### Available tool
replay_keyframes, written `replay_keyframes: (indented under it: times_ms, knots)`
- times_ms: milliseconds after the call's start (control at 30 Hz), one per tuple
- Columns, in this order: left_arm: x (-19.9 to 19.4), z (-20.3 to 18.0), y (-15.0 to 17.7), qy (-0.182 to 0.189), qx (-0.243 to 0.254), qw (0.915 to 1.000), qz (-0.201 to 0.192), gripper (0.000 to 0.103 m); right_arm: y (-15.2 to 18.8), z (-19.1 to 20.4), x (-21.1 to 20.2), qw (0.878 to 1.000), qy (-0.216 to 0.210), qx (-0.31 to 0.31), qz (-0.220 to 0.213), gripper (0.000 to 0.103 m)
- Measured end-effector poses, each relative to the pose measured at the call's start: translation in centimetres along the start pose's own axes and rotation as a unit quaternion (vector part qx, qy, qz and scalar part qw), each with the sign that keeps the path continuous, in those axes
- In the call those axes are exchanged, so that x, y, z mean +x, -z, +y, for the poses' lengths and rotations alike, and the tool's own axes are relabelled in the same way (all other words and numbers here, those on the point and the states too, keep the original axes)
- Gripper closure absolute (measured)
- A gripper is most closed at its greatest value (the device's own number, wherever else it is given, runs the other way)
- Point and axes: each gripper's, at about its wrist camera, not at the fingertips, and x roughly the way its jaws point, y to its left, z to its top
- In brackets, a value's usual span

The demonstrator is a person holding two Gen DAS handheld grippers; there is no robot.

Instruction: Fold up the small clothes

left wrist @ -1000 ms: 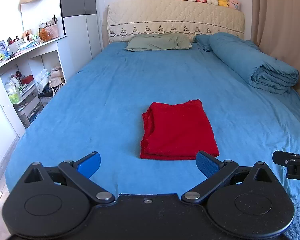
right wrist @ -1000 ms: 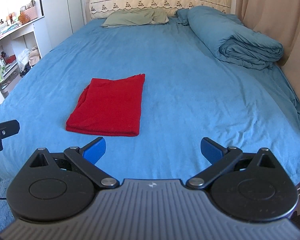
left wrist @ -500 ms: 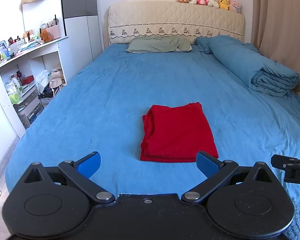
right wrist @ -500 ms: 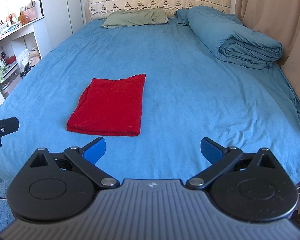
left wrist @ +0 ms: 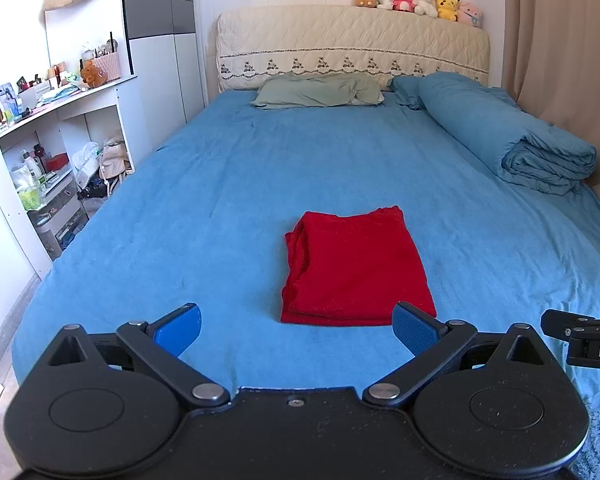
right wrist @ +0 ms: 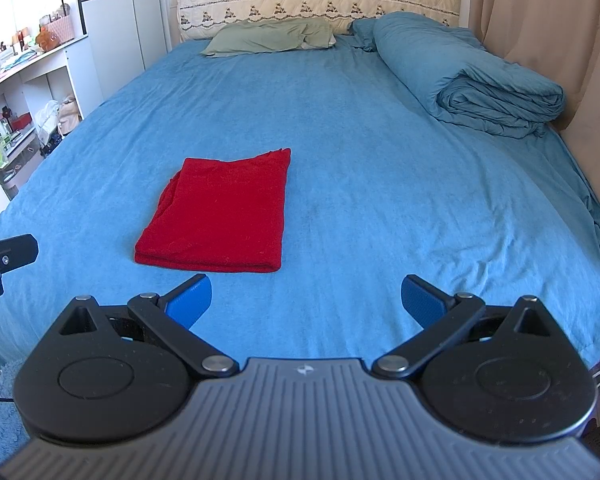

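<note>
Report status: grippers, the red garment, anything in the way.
Left gripper open, empty; right gripper open, empty. Red garment folded flat on the bed, untouched. Nothing between grippers and garment.

Light: was bright, even daylight with soft shadows.
Focus: was sharp.
Edges: were bowed by fisheye, corners dark.

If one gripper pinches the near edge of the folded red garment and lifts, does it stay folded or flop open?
Likely flops: the red garment is soft cloth in loose stacked layers, visible along its near edge, so a one-point pinch may catch only some of them. It probably weighs little. Pushed, it may bunch rather than slide, since the blue bedsheet looks napped. Both grippers, left and right, are open and clear of it.
</note>
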Motion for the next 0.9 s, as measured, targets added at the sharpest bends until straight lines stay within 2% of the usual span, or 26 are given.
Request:
replay_keyframes:
  times_ms: [900]
  knots:
    - [-0.83,0.94,0.12,0.004,-0.007,0.9998,-0.016,0.000,0.01,0.56,-0.69,1.000,0.003,0.004,-0.002,0.000]
